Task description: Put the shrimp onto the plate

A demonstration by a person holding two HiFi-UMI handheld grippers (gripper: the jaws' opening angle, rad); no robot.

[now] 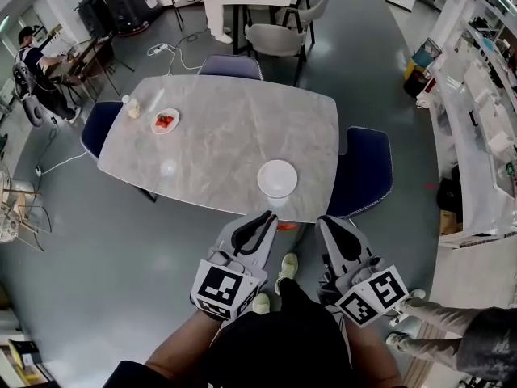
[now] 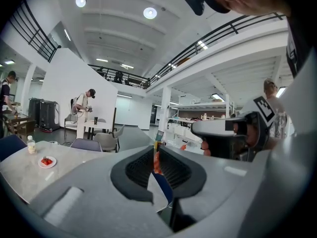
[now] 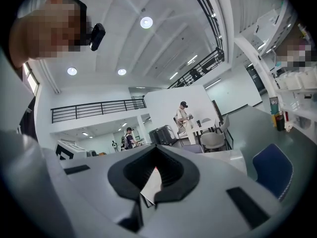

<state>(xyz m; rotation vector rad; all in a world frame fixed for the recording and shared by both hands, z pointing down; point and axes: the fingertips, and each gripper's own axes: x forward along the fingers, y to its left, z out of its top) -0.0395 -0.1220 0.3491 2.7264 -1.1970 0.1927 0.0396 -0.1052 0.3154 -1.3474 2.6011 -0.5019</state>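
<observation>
Shrimp [image 2: 156,162], pinched in the closed jaws of my left tool [image 1: 265,218], hangs just short of the worktop [image 1: 226,136]. My right tool [image 1: 327,221] is closed and empty. I should reach over the white plate [image 1: 277,178], lower the shrimp, then release it.

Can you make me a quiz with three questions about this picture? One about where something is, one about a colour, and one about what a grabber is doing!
1. Where on the table is the empty white plate?
A. the far edge
B. the edge nearest the person
C. the left corner

2. What colour is the shrimp?
A. orange
B. green
C. blue

3. What is the left gripper doing?
A. open and empty
B. shut on the shrimp
C. lying flat on the plate

Answers: B, the plate sits just ahead of both grippers; A, the shrimp shows orange between the jaws; B, the jaws are closed on it.
</observation>
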